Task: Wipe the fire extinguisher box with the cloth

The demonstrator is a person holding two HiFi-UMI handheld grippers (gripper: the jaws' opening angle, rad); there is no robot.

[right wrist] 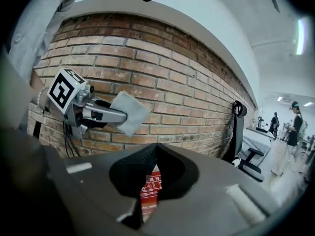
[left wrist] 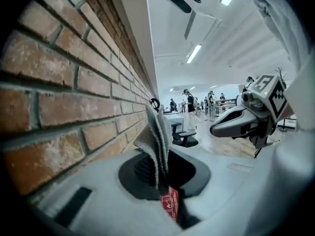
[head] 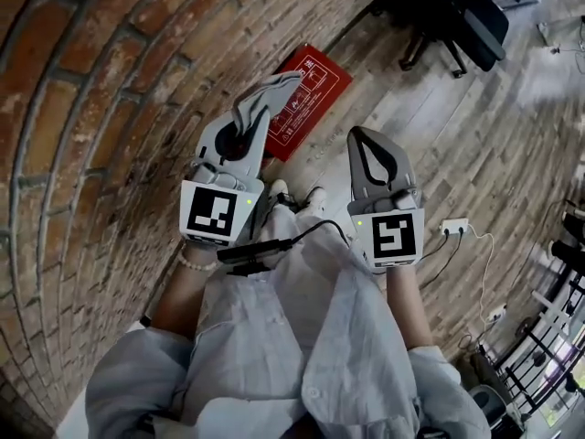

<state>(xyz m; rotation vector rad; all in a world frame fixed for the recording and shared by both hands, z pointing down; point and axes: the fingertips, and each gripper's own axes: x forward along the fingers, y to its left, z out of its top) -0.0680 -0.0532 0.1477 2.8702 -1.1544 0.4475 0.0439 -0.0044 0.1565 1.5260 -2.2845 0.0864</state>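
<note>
The red fire extinguisher box (head: pixel 309 94) lies flat on the wood floor against the brick wall. My left gripper (head: pixel 259 117) is held above its near end, shut on a grey cloth (head: pixel 271 91) that sticks up past the jaws. In the left gripper view the cloth (left wrist: pixel 156 139) stands folded between the jaws, and a strip of the red box (left wrist: pixel 171 203) shows below it. My right gripper (head: pixel 360 137) hovers to the right of the box, shut with nothing in it. The right gripper view shows the box (right wrist: pixel 149 191) through the jaw gap, and the left gripper (right wrist: pixel 106 115) with the cloth (right wrist: pixel 131 111).
The brick wall (head: pixel 101 90) runs along the left. A black office chair (head: pixel 462 21) stands beyond the box. A white power strip (head: pixel 454 227) with a cable lies on the floor at the right. Several people stand far off in the room (left wrist: pixel 197 104).
</note>
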